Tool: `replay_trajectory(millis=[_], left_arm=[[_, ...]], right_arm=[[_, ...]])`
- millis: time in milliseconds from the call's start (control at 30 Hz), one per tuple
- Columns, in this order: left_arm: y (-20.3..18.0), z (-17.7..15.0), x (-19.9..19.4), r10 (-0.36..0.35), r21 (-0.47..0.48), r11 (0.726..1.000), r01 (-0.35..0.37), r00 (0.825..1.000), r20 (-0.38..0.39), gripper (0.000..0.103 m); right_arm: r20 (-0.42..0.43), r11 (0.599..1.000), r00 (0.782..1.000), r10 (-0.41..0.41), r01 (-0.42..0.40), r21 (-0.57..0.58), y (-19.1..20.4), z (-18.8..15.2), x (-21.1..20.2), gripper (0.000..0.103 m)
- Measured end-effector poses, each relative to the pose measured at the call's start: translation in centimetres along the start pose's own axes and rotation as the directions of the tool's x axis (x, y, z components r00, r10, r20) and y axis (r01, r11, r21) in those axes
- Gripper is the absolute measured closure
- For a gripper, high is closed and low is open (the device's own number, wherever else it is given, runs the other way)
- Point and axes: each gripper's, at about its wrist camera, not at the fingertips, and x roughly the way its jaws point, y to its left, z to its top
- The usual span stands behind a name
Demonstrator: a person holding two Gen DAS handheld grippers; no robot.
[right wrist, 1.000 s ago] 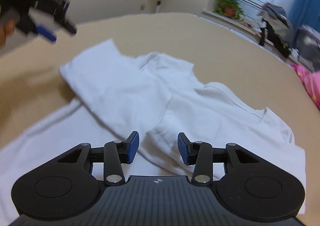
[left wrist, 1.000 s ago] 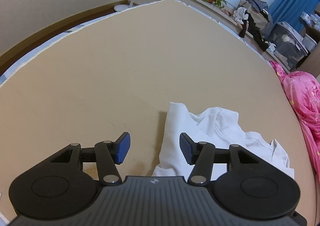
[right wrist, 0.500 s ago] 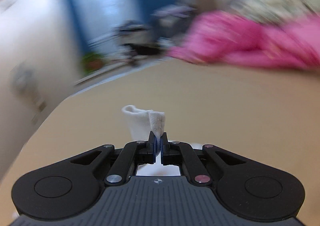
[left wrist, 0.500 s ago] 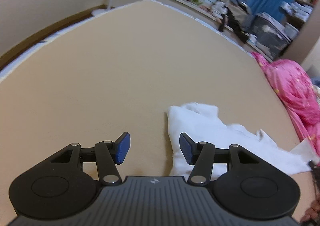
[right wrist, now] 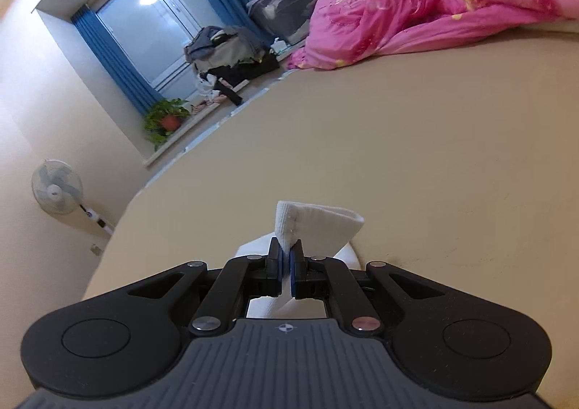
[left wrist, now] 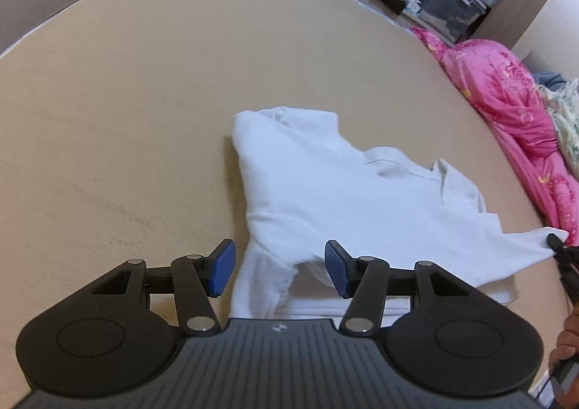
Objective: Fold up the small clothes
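Note:
A small white shirt [left wrist: 347, 199] lies crumpled on the tan bed surface [left wrist: 126, 101]. My left gripper [left wrist: 278, 269] hangs open just above the shirt's near left part, with cloth under the gap and its blue pads clear of it. My right gripper [right wrist: 287, 260] is shut on a ribbed white edge of the shirt [right wrist: 318, 224], which stands up past its fingertips. In the left wrist view the right gripper [left wrist: 561, 249] shows at the right edge, pulling a corner of the shirt out taut, with a hand below it.
A pink quilt [left wrist: 506, 112] is heaped along the bed's right side, seen also as the pink quilt [right wrist: 416, 0] ahead of the right gripper. Clothes piles and a storage bin [left wrist: 441, 0] line the window sill beyond the bed. A fan [right wrist: 58, 188] stands by the wall.
My right gripper closed on the shirt's edge, rolled and pulled it out to the right. The shirt now lies stretched wider. My left gripper moved lower over the shirt's left part, still open.

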Motion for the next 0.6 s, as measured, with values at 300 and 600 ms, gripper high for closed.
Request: replay_trajectory(millis=[300,600], left_arm=[[1.2,0.1,0.4,0.022,0.026,0.999,-0.021,0.999,-0.029,0.087],[4.4,-0.2,-0.1,0.028,-0.039,0.999,-0.033,0.994,-0.11,0.087]], right_arm=[[-0.001,0.998,0.998,0.061,-0.061,0.009,0.1,0.3,-0.1,0.1],[-0.051,0.997,0.996,0.072,-0.07,0.033,0.6,-0.3,0.3,0.097]])
